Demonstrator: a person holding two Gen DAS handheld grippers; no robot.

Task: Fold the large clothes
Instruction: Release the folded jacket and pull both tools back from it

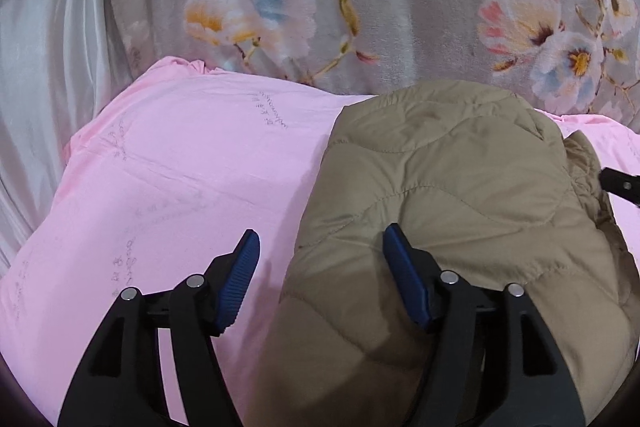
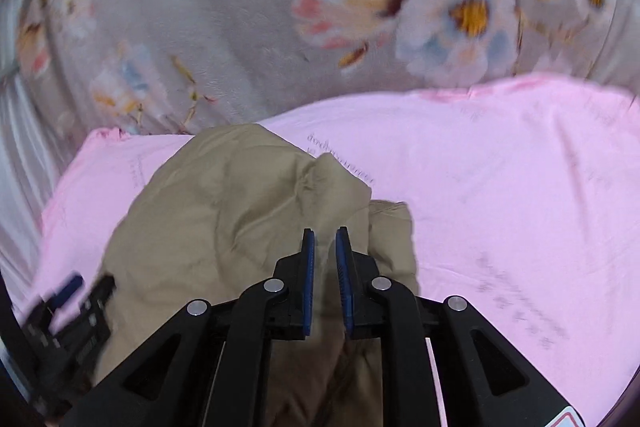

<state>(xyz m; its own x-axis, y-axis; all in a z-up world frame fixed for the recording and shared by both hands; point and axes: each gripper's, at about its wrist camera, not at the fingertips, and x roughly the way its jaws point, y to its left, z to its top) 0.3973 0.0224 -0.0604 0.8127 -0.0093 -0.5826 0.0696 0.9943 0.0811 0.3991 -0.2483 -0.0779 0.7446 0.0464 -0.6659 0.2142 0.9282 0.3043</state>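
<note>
i've got the tan quilted jacket (image 1: pixel 460 211) bundled into a thick packet on the pink sheet (image 1: pixel 160 179) of the bed, with the grey flowered blanket (image 1: pixel 360 7) bunched up behind it. it reads to me as folded over on itself already, so i judge we are late in the fold, at the letting-go and tidying stage.

my left tool (image 1: pixel 320 259) stands wide open and holds nothing: one blue pad hangs over the pink sheet, the other sits over the jacket's near left edge, and the edge of the padding lies in the gap without being pinched. my right tool (image 2: pixel 325 255) is nearly closed, its two pads a narrow slit apart. a ridge of tan cloth runs up between them on the jacket's right side, where a loose flap (image 2: pixel 390 227) sticks out, but i can't tell whether the pads really press on it. that view is a little smeared.

next, i think the right side has to come clear of the cloth without dragging the packet open. then the stray flap on that side wants tucking or pressing flat, and the puffy top smoothing down, since padding like this tends to spring back.
</note>
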